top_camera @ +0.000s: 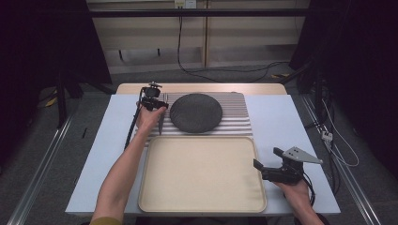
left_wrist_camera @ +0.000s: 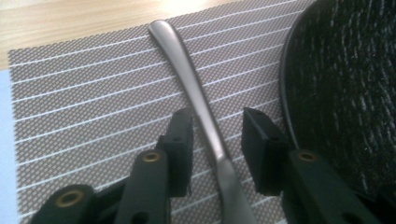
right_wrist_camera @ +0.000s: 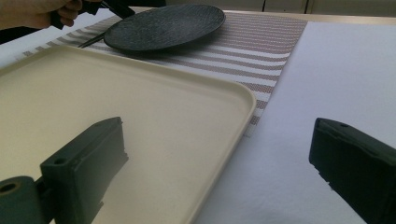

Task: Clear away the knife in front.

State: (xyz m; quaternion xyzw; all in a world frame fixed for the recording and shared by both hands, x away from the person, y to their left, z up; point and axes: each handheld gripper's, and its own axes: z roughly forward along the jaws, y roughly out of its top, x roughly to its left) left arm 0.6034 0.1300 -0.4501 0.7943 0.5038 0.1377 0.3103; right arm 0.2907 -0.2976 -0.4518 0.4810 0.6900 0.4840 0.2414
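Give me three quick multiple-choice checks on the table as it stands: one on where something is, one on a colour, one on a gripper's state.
1. Where does the piece of cutlery lie?
A. in the tray
B. on the striped mat, left of the plate
C. on the plate

2. What colour is the plate?
A. white
B. beige
C. black

3. How does the left gripper stand?
A. open, a jaw on each side of the cutlery handle
B. shut on the plate rim
C. resting inside the tray

Answers:
1. B: the handle lies on the striped mat, beside the plate's edge.
2. C: dark against the beige tray.
3. A: gaps show between handle and jaws.
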